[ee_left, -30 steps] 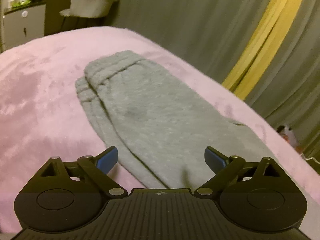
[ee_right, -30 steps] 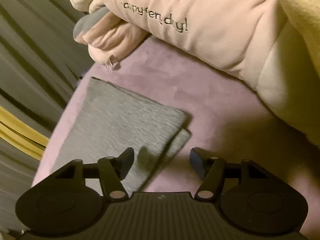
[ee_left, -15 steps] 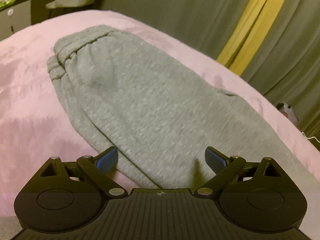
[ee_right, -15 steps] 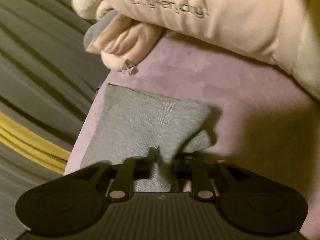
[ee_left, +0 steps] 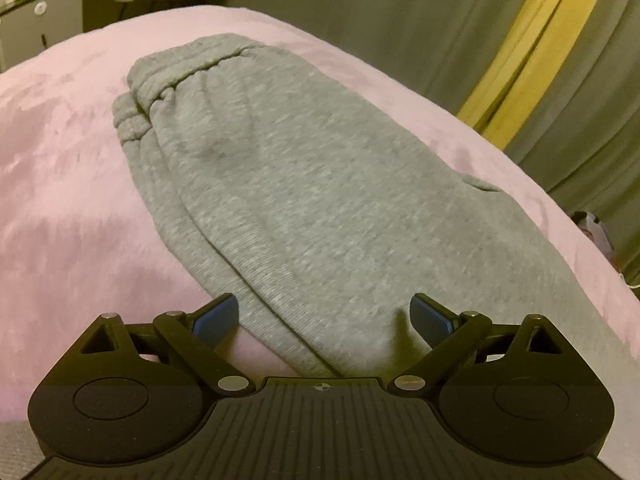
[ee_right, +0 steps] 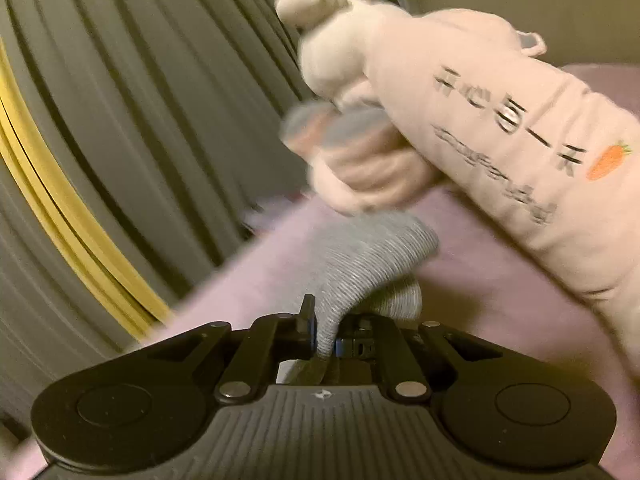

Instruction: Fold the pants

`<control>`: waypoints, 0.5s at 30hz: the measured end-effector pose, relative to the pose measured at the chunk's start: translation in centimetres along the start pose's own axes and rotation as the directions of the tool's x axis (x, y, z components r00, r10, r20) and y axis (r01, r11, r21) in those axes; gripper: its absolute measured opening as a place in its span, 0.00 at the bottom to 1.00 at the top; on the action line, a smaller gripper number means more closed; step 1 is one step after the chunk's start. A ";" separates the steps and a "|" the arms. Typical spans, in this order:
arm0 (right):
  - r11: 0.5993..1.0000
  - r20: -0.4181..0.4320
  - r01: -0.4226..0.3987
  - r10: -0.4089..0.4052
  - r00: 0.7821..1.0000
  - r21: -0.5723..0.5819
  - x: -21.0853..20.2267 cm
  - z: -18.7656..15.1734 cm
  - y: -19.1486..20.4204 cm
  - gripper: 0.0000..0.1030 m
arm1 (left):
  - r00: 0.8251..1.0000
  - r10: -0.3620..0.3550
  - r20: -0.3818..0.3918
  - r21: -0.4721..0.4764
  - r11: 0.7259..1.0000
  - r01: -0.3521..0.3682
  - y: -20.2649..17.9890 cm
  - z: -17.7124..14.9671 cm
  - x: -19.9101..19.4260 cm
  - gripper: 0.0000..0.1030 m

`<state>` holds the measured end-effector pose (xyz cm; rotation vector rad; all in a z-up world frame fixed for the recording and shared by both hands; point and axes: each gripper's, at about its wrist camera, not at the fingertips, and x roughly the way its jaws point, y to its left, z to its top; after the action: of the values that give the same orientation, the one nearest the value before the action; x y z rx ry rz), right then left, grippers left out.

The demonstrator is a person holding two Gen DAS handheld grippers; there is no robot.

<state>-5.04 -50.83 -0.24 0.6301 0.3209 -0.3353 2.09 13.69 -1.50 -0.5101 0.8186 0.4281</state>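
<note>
Your right gripper [ee_right: 325, 338] pinches the grey pants [ee_right: 360, 264] cuff between its fingers; your left gripper [ee_left: 324, 316] gapes, fabric between.

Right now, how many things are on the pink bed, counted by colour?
Grey: 1, the pants, their cuff end pinched in the right gripper
Pale pink: 1, the plush pillow with writing and a carrot
Total: 2, lying on the pink blanket

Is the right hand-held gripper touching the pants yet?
Touching. The right wrist view shows the right hand-held gripper with jaws closed on a pinched-up fold of the grey pants.
</note>
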 end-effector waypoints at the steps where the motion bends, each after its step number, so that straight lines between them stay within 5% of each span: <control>1: 0.997 -0.055 0.066 -0.068 0.996 -0.038 1.3 -0.8 -0.6 0.09 | 1.000 0.003 -0.001 0.005 1.000 -0.003 -0.1 0.0 0.1 0.95; 3: 0.982 -0.218 0.179 -0.187 0.958 -0.058 4.4 -2.7 -2.3 0.11 | 1.000 0.016 -0.009 0.022 1.000 -0.016 -0.3 0.1 0.2 0.95; 5: 0.987 -0.176 0.163 -0.160 0.971 0.002 3.9 -3.6 -3.3 0.11 | 0.999 0.025 -0.024 0.021 0.999 -0.024 -0.3 0.2 0.4 0.95; 9: 0.981 -0.192 0.134 -0.106 0.976 0.138 3.5 -3.2 -4.5 0.32 | 0.998 0.046 -0.051 0.019 0.999 -0.045 -0.3 0.3 0.9 0.95; 15: 0.944 -0.186 0.079 -0.019 0.982 0.320 4.2 -3.5 -6.3 0.44 | 0.996 0.062 -0.060 0.063 0.996 -0.059 -0.9 0.1 1.2 0.95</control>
<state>-4.41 -54.30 -7.78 0.9837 0.4610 -0.3836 3.36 13.27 -2.09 -0.4446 0.9058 0.4437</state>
